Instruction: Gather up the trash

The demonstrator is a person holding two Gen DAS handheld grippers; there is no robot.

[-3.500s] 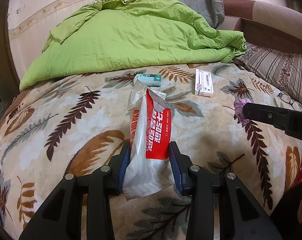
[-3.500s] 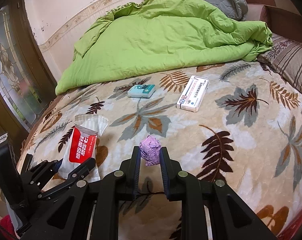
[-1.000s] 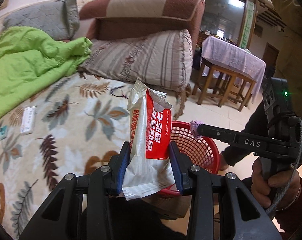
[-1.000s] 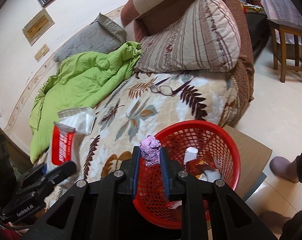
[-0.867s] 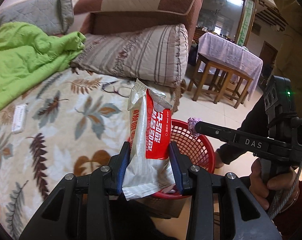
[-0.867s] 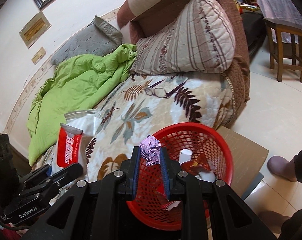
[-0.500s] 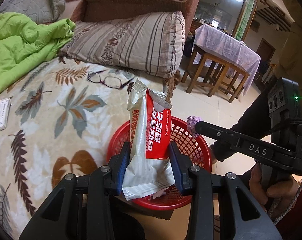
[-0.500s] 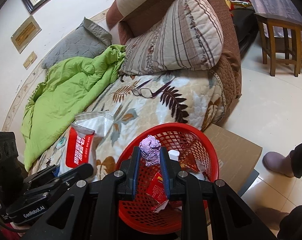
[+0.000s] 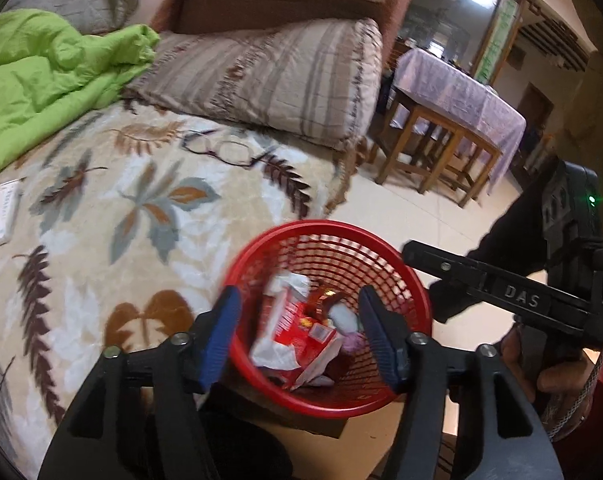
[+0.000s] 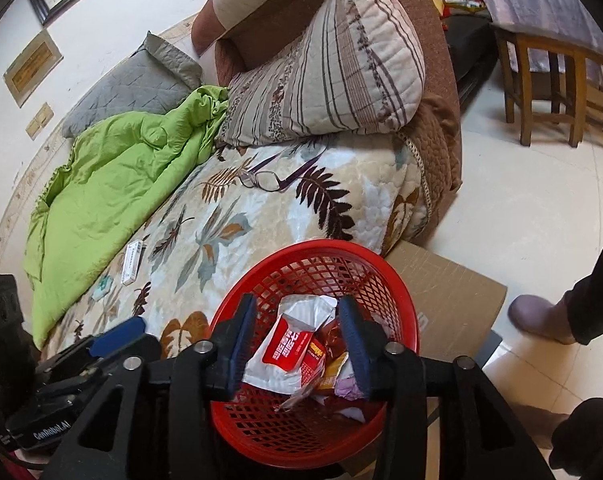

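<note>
A lived-in home bedroom: a bed [image 10: 285,216] under a leaf-print blanket, a rumpled green quilt [image 10: 113,184], striped pillow [image 10: 333,76], and a cloth-covered wooden table [image 9: 457,108] beyond.

The mouth of the red basket [image 10: 405,300] is open from above, and both grippers hang over it with their fingers wide apart and nothing between them. Inside, the white and red wrapper [image 10: 289,344] and other trash fill the bottom, so the free room there is shallow. On the left side the bed edge [image 10: 397,200] stands just beside the basket rim. On the right side the tiled floor [image 10: 533,208] is free, but a foot [image 10: 537,320] stands near the cardboard [image 10: 453,292] under the basket. The right gripper [image 9: 461,268] crosses over the basket's right rim in the left wrist view.
</note>
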